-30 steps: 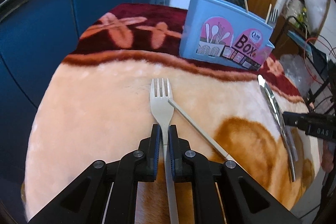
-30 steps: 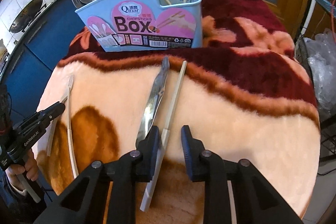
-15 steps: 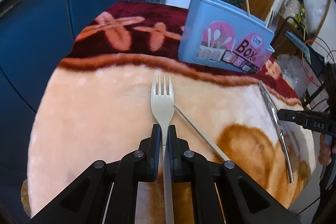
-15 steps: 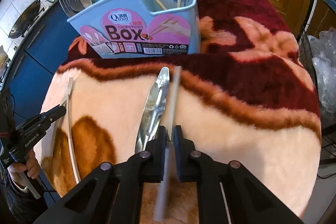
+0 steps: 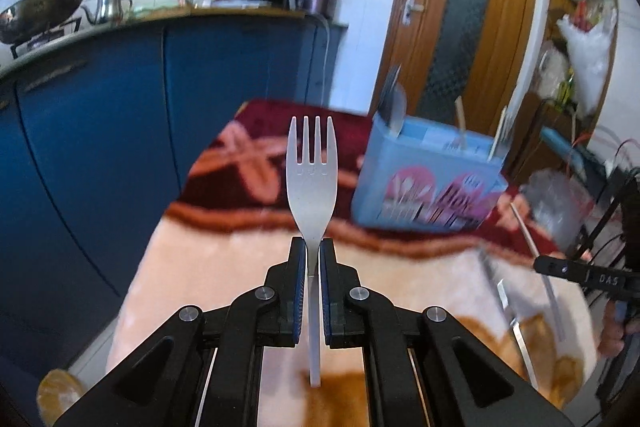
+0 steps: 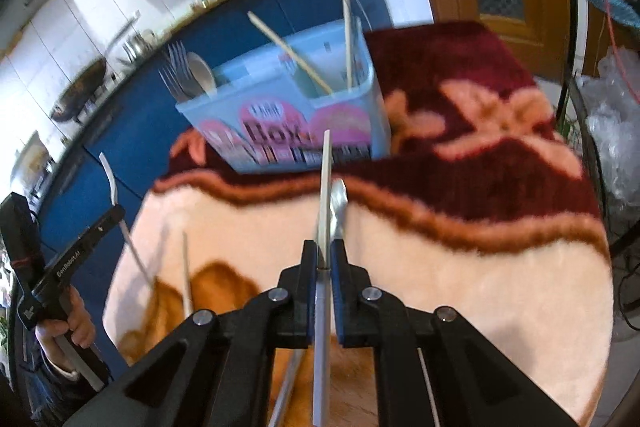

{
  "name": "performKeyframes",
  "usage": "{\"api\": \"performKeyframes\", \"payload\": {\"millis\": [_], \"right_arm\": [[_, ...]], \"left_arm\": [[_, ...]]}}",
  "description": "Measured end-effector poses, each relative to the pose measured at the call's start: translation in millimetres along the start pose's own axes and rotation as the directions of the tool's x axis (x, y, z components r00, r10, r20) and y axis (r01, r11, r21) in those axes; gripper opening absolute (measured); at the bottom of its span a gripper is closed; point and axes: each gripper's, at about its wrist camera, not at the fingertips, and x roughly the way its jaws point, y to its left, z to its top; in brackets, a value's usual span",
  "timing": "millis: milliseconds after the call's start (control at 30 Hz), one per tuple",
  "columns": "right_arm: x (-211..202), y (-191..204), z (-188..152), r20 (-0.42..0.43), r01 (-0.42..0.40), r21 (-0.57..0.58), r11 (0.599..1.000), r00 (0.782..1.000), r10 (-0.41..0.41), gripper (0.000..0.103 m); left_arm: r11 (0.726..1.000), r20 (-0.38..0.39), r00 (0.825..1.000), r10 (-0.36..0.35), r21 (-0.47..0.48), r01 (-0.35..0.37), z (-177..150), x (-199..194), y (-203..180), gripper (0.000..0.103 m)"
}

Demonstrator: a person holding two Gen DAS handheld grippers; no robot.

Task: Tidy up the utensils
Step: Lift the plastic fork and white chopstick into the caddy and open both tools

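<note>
1. Fork (image 5: 312,183) sits pinched at its neck in the left gripper (image 5: 313,247), tines forward, lifted toward the box (image 5: 424,183).
2. Chopstick (image 6: 325,187) is clamped by the right gripper (image 6: 324,251), aimed at the box's chopstick compartment.

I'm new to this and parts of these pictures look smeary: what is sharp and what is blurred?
Left wrist view: the fork and left tongs are crisp, while the blue box and blanket are smeared. Right wrist view: the right tongs are sharp, the chopstick slightly soft, the box lettering blurred; both views bulge, fisheye-style.
</note>
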Motion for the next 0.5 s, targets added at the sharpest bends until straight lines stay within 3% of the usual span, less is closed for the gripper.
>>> {"api": "performKeyframes", "payload": {"millis": [267,500], "right_arm": [[-16.6,10.5,9.7,0.215,-0.020,-0.015,1.000,0.976,0.023,0.009],[-16.2,8.2,14.5,0.284,-0.031,-0.011,0.999,0.958,0.033,0.009]], "left_arm": [[0.997,0.123,0.990,-0.074,-0.002,0.075,28.1,-7.1,-26.2,0.006],[0.991,0.200,0.971,-0.130,0.010,0.131,61.8,-7.9,-44.1,0.006]]}}
